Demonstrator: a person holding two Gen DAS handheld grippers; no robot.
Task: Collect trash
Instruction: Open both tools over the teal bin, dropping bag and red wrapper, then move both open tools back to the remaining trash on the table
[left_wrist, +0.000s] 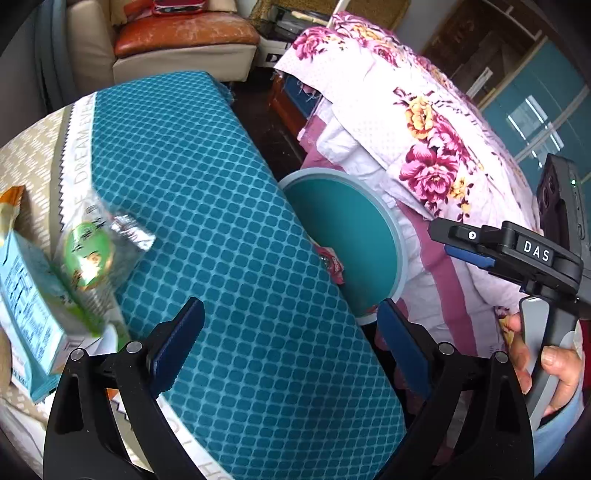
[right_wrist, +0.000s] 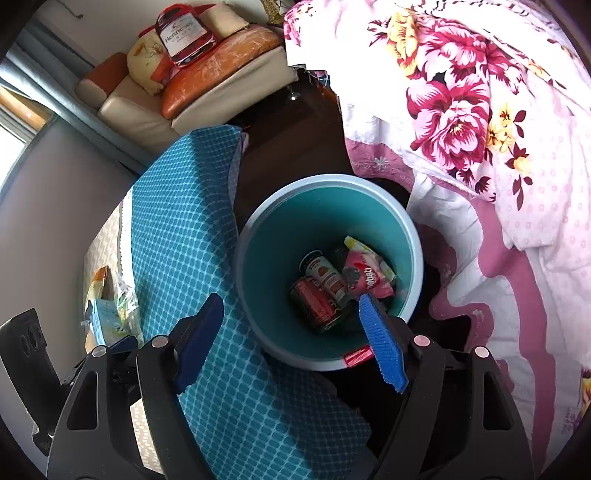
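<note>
My left gripper (left_wrist: 291, 343) stands open over the teal checked tablecloth (left_wrist: 207, 192), nothing between its fingers. Left of it lie a green-and-silver snack packet (left_wrist: 92, 254), a light blue carton (left_wrist: 29, 306) and an orange packet (left_wrist: 11, 206). The teal bin (left_wrist: 400, 236) stands beside the table's edge. My right gripper (right_wrist: 291, 332) is open and empty, above the near rim of the bin (right_wrist: 413, 229). Inside lie two red cans (right_wrist: 317, 306) and a pink wrapper (right_wrist: 365, 275). The packets (right_wrist: 110, 310) show at the left in the right wrist view.
Floral bedding (right_wrist: 480, 110) hangs close along the bin's right side. A cream sofa (right_wrist: 147, 110) with an orange cushion and a red bag stands at the back. Dark floor (right_wrist: 288, 147) runs between table and bed. A hand (left_wrist: 554, 365) holds the right gripper's handle.
</note>
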